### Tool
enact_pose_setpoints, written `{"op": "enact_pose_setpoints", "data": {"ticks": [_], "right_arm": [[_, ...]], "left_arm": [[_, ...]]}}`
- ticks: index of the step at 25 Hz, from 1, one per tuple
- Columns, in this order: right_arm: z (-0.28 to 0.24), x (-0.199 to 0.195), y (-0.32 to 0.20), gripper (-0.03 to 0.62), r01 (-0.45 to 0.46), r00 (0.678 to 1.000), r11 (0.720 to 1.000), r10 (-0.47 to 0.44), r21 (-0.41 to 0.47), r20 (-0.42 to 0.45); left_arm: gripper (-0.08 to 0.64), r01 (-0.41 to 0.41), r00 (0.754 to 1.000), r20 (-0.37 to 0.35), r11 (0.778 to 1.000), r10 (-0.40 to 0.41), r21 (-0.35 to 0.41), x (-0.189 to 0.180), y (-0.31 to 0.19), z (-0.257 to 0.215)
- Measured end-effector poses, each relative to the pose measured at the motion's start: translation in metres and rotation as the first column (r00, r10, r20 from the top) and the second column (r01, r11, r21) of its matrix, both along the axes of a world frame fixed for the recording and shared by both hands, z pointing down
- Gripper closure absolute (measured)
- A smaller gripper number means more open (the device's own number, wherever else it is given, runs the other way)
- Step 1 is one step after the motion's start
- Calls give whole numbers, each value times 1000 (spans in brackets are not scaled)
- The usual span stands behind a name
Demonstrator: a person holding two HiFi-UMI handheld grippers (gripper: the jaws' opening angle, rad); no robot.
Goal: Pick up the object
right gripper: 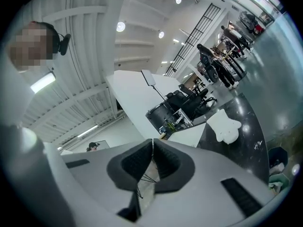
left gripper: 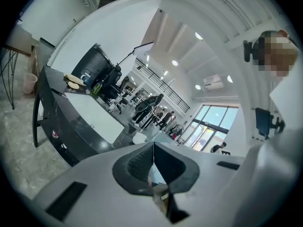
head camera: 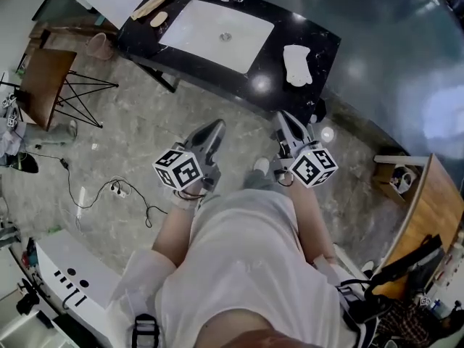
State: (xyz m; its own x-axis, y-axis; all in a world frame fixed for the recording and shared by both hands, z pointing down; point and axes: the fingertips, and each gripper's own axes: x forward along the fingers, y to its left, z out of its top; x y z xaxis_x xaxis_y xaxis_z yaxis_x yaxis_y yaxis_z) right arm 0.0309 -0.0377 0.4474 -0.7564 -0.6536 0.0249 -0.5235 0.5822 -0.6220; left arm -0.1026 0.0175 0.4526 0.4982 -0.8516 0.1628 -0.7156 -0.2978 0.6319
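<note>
Nearest the camera, a left gripper (head camera: 217, 126) and a right gripper (head camera: 283, 116) are held side by side in front of a person's white-shirted torso (head camera: 246, 267). Each carries its marker cube, and both are raised above a grey marbled floor (head camera: 130, 136). In the left gripper view the jaws of the left gripper (left gripper: 153, 144) are seen pressed together at their tips, with nothing between them. In the right gripper view the jaws of the right gripper (right gripper: 152, 141) are likewise closed tip to tip, and nothing is gripped. A small white power strip on a black cable (head camera: 116, 188) is seen on the floor to the left.

Beyond the grippers a glossy black table (head camera: 319, 42) is set. A white rectangular mat (head camera: 210, 31) is laid across its middle. A white mitt-shaped object (head camera: 296, 65) lies on the bare black top near the table's right end, apart from the mat and touched by neither gripper. In the right gripper view the same white mitt-shaped object (right gripper: 225, 126) is seen well ahead of the closed jaws. Pale wooden pieces (head camera: 151, 7) are placed at the table's far left corner.
</note>
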Motion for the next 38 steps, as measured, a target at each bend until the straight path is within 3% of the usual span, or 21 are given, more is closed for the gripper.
{"op": "enact_pose_setpoints", "data": {"ticks": [10, 22, 27, 31, 38], "right_arm": [[28, 46, -101, 571, -21, 998, 999, 19, -37, -54], [50, 47, -128, 560, -7, 986, 999, -1, -46, -168], [67, 45, -136, 410, -43, 976, 996, 25, -80, -214], [77, 50, -144, 358, -115, 938, 993, 98, -33, -331], [103, 65, -170, 283, -207, 800, 977, 199, 51, -567]], "left_arm": [[554, 39, 999, 36, 999, -38, -24, 30, -74, 4], [554, 53, 996, 81, 997, -48, -63, 37, -99, 13], [554, 46, 995, 89, 996, -39, -79, 24, -101, 17], [554, 40, 995, 96, 996, -32, -79, 12, -102, 15], [554, 46, 994, 107, 994, -35, -103, -6, -96, 23]]}}
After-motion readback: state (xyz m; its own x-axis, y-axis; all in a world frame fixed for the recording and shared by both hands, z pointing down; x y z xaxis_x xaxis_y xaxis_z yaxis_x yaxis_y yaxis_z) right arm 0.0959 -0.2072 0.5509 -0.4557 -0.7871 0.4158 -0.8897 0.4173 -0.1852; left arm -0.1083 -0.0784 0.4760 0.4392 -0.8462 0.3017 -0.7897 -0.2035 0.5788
